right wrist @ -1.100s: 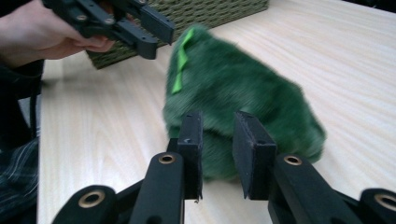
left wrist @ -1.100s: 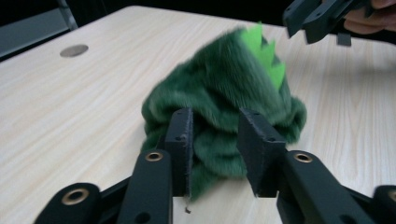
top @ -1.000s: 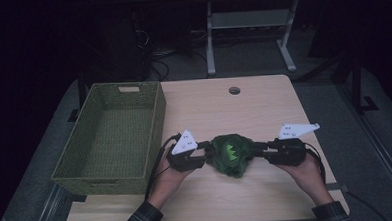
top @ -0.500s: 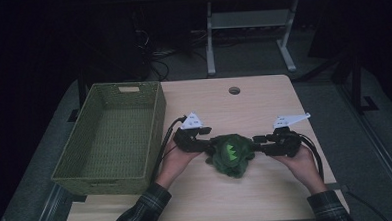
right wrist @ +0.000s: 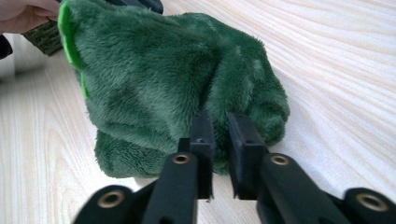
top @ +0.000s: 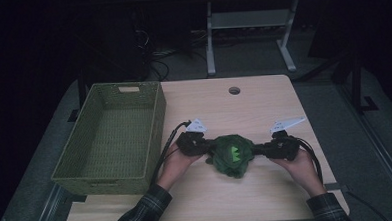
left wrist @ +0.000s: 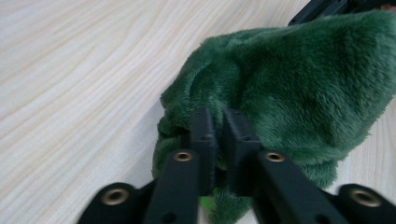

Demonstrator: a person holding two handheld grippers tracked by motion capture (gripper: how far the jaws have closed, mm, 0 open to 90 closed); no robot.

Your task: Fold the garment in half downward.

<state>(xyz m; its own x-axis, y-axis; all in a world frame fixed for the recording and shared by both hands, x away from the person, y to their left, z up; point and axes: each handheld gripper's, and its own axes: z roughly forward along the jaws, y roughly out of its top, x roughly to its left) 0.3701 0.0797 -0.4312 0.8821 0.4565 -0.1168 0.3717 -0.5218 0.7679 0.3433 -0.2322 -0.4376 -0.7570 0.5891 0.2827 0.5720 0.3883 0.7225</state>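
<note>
A dark green plush toy with a bright green patch lies on the wooden table, near the front middle. My left gripper meets it from the left and my right gripper from the right. In the left gripper view the jaws have just been closing and pinch a fold of the plush. In the right gripper view the jaws have also just been closing, with the plush's lower edge nipped between them.
A green woven basket, with nothing in it, stands on the table's left side, close to my left hand. A round cable hole sits near the table's far edge. A metal stand is on the floor beyond.
Both hands have shifted and sunk a little at the plush's sides. Both pairs of jaws have come together on its fur.
</note>
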